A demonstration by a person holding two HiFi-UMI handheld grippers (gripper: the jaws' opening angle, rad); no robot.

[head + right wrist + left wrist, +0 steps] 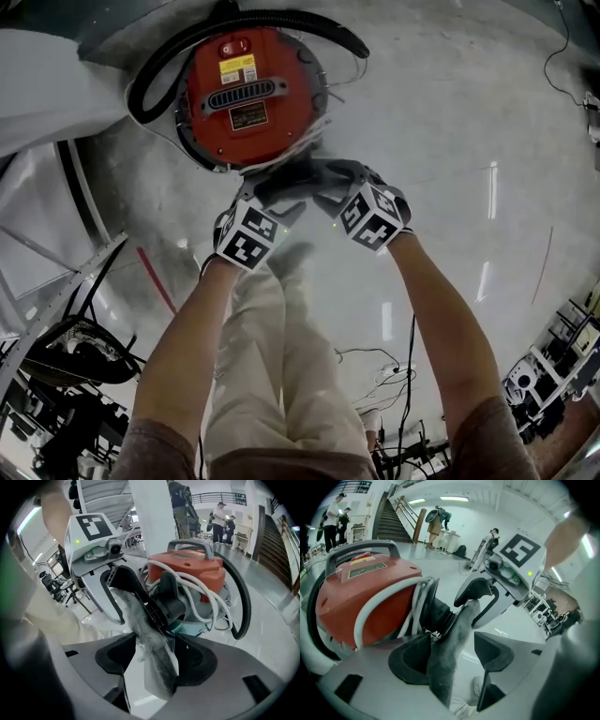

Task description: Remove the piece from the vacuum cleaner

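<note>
A red canister vacuum cleaner (248,94) (361,602) (192,573) stands on the grey floor. Just in front of its black port, a dusty grey flat piece (300,183) (450,653) (157,653) spans between my two grippers. My left gripper (277,192) (450,644) is shut on one end of it, and from the right gripper view its fingers (125,584) clamp the piece. My right gripper (333,187) (157,656) is shut on the other end. The head view is blurred around the jaws.
A black hose (159,66) (239,602) loops round the vacuum, and a white cord (384,602) (201,597) is wound on its side. Metal racks and cables (66,337) stand at the left. My trousered legs (281,356) are below. People and a staircase (393,522) lie far off.
</note>
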